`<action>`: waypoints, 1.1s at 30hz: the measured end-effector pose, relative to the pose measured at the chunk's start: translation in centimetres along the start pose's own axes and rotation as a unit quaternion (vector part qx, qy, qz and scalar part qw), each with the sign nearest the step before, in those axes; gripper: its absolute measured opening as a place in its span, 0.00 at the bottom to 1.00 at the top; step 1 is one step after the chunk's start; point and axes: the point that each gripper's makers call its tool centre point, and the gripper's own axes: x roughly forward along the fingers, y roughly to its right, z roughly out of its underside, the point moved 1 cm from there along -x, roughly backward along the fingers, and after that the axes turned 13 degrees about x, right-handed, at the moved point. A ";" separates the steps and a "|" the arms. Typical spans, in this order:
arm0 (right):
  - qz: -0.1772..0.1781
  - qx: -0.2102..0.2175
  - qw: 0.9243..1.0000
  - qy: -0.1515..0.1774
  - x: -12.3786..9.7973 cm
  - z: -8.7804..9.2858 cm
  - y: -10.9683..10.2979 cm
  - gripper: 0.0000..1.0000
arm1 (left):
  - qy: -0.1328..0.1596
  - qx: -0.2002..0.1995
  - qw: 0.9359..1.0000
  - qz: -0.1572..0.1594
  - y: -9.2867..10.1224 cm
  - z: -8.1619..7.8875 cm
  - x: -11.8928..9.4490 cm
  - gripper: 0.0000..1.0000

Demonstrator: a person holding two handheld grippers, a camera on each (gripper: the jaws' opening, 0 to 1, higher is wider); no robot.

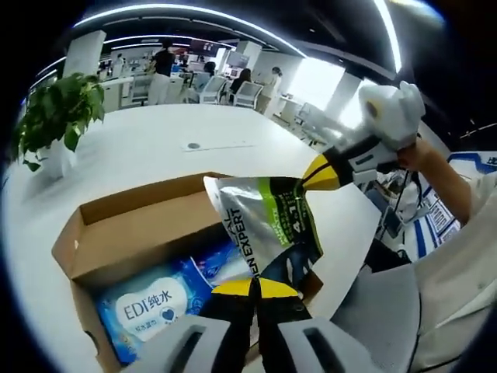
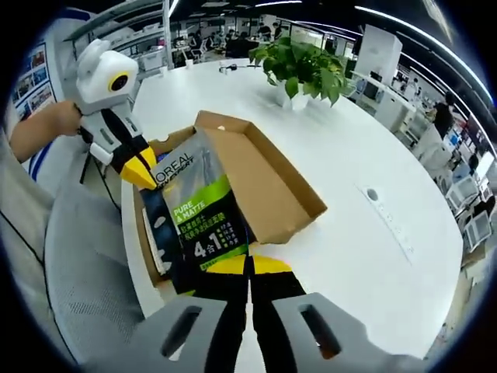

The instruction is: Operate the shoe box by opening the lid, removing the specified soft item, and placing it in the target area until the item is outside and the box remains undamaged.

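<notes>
Box: the cardboard shoe box (image 1: 116, 233) sits on the white table (image 1: 155, 144), already open, its lid (image 2: 268, 183) folded back and lying flat beside the body; no tear or crush shows on the walls I can see.

Pouch: the soft pouch (image 1: 268, 221), silver and green with dark print, is lifted above the box opening, stretched between the two tongs (it looks clear of the box walls, though its lower edge is hidden behind the yellow tips).

Left tongs: the left tongs (image 1: 255, 289) are closed together on the lower edge of the pouch; in the right gripper view the same tongs (image 2: 140, 175) come in from the left and pinch the pouch's upper corner.

Right tongs: the right tongs (image 2: 248, 266) are clamped on the opposite end of the pouch; in the left gripper view they (image 1: 322, 175) reach in from the right and pinch its corner.

Still in the box: a blue pack of wipes (image 1: 155, 303) lies on the bottom, untouched.

Nearby: a potted plant (image 2: 303, 66) stands farther off on the table, well apart from the box.

Done so far: lid opened, pouch gripped and raised out of the box, as I judge it.

Left to do: carry the pouch sideways away from the box and set it on the table (no marked target area shows, so where exactly is unclear), then let go with both tongs without knocking the box.
</notes>
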 end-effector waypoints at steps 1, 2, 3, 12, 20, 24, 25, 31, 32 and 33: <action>0.002 0.001 1.000 -0.001 -0.1 0.1 0.2 0.00 | -0.001 0.001 1.000 0.001 0.3 -0.1 0.2 0.00; 0.003 0.002 1.000 -0.001 -0.3 0.2 0.4 0.00 | -0.002 -0.001 1.000 0.004 0.5 -0.3 0.5 0.00; 0.006 0.004 1.000 -0.002 -0.4 0.4 0.8 0.00 | -0.004 -0.001 1.000 0.008 0.6 -0.4 0.7 0.00; 0.024 0.011 1.000 -0.013 -1.4 1.7 3.1 0.00 | -0.011 0.006 1.000 0.022 2.1 -1.6 2.9 0.00; 0.041 0.016 0.999 -0.028 -2.2 3.1 5.5 0.00 | -0.020 0.011 0.999 0.044 3.8 -2.6 5.5 0.00; 0.050 0.023 0.998 -0.033 -2.8 3.9 6.8 0.00 | -0.022 0.013 0.998 0.052 4.6 -3.2 6.6 0.00; 0.052 0.024 0.998 -0.035 -2.8 4.0 7.0 0.00 | -0.023 0.014 0.998 0.055 4.8 -3.3 7.0 0.00; 0.061 0.032 0.997 -0.044 -3.4 5.1 8.6 0.00 | -0.025 0.011 0.997 0.066 5.6 -4.1 8.6 0.00; 0.063 0.033 0.996 -0.044 -3.4 5.2 8.9 0.00 | -0.025 0.010 0.997 0.067 5.7 -4.2 8.9 0.00; 0.064 0.035 0.996 -0.045 -3.4 5.3 9.1 0.00 | -0.025 0.009 0.997 0.068 5.8 -4.3 9.1 0.00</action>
